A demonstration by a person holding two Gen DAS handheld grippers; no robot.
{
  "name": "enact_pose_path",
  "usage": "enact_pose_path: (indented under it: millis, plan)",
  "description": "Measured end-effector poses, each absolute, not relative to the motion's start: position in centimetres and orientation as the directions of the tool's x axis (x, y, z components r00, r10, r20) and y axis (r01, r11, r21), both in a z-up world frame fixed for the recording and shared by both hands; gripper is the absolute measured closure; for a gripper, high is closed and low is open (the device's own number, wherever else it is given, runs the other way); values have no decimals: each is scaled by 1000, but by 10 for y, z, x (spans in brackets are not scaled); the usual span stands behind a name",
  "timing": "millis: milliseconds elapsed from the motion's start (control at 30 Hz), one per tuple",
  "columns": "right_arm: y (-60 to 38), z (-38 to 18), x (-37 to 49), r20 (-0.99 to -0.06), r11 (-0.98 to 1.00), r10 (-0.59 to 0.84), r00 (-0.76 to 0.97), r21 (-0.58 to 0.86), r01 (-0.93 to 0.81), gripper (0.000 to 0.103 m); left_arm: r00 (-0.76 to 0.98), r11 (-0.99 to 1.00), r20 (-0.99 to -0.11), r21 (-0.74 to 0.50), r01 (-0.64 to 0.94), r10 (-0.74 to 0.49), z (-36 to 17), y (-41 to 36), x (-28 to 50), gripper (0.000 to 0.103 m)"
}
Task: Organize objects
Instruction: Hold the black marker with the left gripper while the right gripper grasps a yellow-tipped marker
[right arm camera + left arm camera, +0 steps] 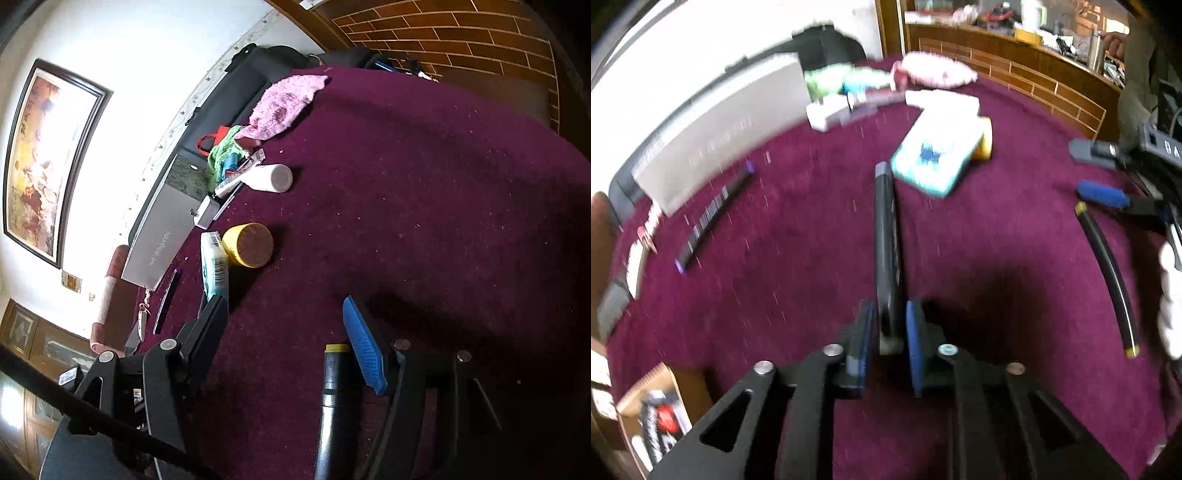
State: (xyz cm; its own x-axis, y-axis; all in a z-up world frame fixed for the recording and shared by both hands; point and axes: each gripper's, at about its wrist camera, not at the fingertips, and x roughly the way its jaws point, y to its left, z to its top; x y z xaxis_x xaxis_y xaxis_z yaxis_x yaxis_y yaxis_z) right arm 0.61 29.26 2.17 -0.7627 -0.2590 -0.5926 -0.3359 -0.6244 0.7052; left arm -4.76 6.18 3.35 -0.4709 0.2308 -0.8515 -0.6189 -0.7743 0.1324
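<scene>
Left wrist view: left gripper [886,347] fingers clamping dark grey-capped pen [885,236]; right gripper [291,332] fingers standing wide over yellow-capped pen [338,402] on maroon surface [424,221].

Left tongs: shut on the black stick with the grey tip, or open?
Shut on it. The left tongs have both blue pads pressed against the near end of the black grey-tipped stick above the maroon cloth.

Wide bare maroon cloth [424,206] lies open on the right; yellow tub [248,245], white bottle [269,178] and grey box [724,129] crowd the far side
</scene>
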Motion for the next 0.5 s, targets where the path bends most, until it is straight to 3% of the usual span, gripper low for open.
enact_pose_path:
  millis: [33,100,167,233,300,367,433,500]
  plan:
    - [294,21,7,-592,-620,-256,-764,707,-340,39,-485,-778,-845,142,-612,227,34,67,-51,65]
    - [296,21,8,-592,-616,-245,-767,706,-348,39,-504,-775,-839,174,-608,207,30,82,-61,46]
    - [296,22,8,-593,-621,-241,-769,703,-347,39,-528,-751,-829,226,-620,186,21,100,-68,44]
    - [295,23,7,-592,-628,-244,-768,700,-340,39,-564,-745,-807,264,-612,177,24,107,-68,26]
    - [291,26,5,-593,-648,-244,-767,688,-326,39,-565,-781,-803,226,-582,189,28,103,-67,26]
    - [285,28,3,-596,-670,-243,-765,674,-312,39,-496,-804,-835,118,-583,237,32,95,-70,42]
    - [282,29,2,-600,-678,-246,-761,668,-307,39,-421,-795,-856,20,-606,300,39,89,-64,87]
    - [283,27,2,-603,-676,-247,-758,668,-311,39,-460,-779,-849,99,-619,259,44,89,-46,92]
